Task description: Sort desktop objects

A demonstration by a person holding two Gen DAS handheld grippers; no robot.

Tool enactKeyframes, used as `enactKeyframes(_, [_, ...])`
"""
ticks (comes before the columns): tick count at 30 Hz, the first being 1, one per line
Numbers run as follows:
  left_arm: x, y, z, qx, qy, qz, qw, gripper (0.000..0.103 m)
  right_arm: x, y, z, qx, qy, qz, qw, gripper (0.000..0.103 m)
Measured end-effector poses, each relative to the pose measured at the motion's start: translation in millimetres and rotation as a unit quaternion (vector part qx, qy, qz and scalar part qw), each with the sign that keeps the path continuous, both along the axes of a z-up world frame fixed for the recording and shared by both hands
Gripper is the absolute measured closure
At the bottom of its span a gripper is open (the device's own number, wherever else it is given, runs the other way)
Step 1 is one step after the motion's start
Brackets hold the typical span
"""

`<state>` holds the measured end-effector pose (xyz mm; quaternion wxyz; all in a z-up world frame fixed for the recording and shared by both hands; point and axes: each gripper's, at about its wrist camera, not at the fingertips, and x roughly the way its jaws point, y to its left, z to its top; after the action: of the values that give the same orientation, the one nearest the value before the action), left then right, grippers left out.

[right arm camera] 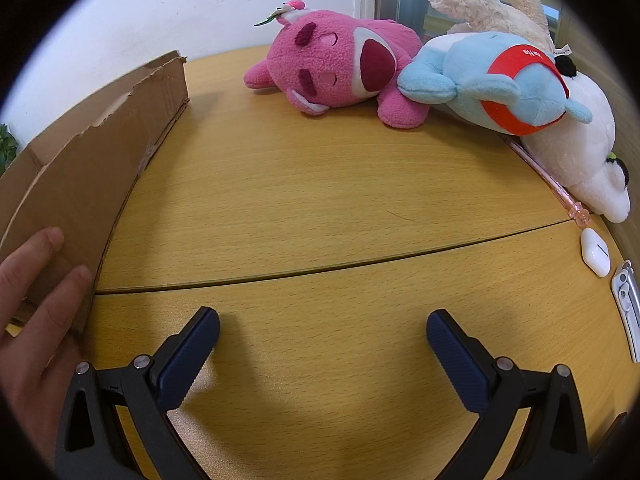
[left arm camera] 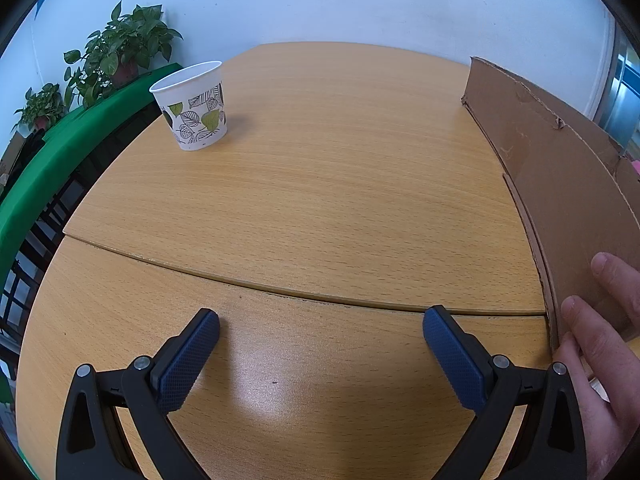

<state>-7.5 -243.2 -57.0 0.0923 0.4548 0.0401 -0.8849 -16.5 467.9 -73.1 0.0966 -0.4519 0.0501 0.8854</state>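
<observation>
My left gripper [left arm camera: 321, 326] hangs above the near part of the wooden table [left arm camera: 320, 184], its blue-padded jaws spread wide with nothing between them. My right gripper [right arm camera: 323, 326] is likewise wide open and holds nothing, over the near part of the same table. A cardboard box [left arm camera: 560, 184] stands between the two grippers, its torn wall upright; a bare hand [left arm camera: 600, 352] rests its fingers against the near end of that wall. In the left wrist view, a leaf-printed paper cup [left arm camera: 194, 106] stands upright near the far left edge of the table. In the right wrist view, a pink plush toy [right arm camera: 340, 64] lies toward the far edge, touching a blue plush toy [right arm camera: 500, 84], with a white plush toy [right arm camera: 580, 152] and a cream plush toy [right arm camera: 488, 0] against them. Along the right edge lie a pink pen [right arm camera: 556, 190], a white earbud case [right arm camera: 595, 252] and a silver clip-like object [right arm camera: 628, 304], well apart from my jaws. Potted plants [left arm camera: 124, 48] stand beyond the table's left edge.
</observation>
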Motion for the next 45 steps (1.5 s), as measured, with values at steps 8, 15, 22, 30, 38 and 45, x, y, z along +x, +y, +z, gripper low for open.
enactKeyframes(8, [0, 0, 0, 0.0, 0.0, 0.0, 1.0, 0.0, -1, 0, 0, 0.0, 0.0, -0.001, 1.0, 0.0])
enactKeyframes(15, [0, 0, 0, 0.0, 0.0, 0.0, 1.0, 0.0, -1, 0, 0, 0.001, 0.0, -0.002, 1.0, 0.0])
enactKeyframes(22, [0, 0, 0, 0.0, 0.0, 0.0, 1.0, 0.0, -2, -1, 0, 0.001, 0.0, -0.003, 1.0, 0.0])
enactKeyframes(30, [0, 0, 0, 0.0, 0.0, 0.0, 1.0, 0.0, -3, -1, -1, 0.001, 0.0, -0.003, 1.0, 0.0])
enactKeyframes(38, [-2, 0, 0, 0.0, 0.0, 0.012, 0.9999, 0.0, 14, -2, 0, -0.003, -0.015, -0.019, 1.0, 0.0])
enactKeyframes(45, [11, 11, 3, 0.002, -0.027, 0.017, 0.9995, 0.0, 86, -14, 37, -0.022, 0.057, -0.018, 0.998, 0.0])
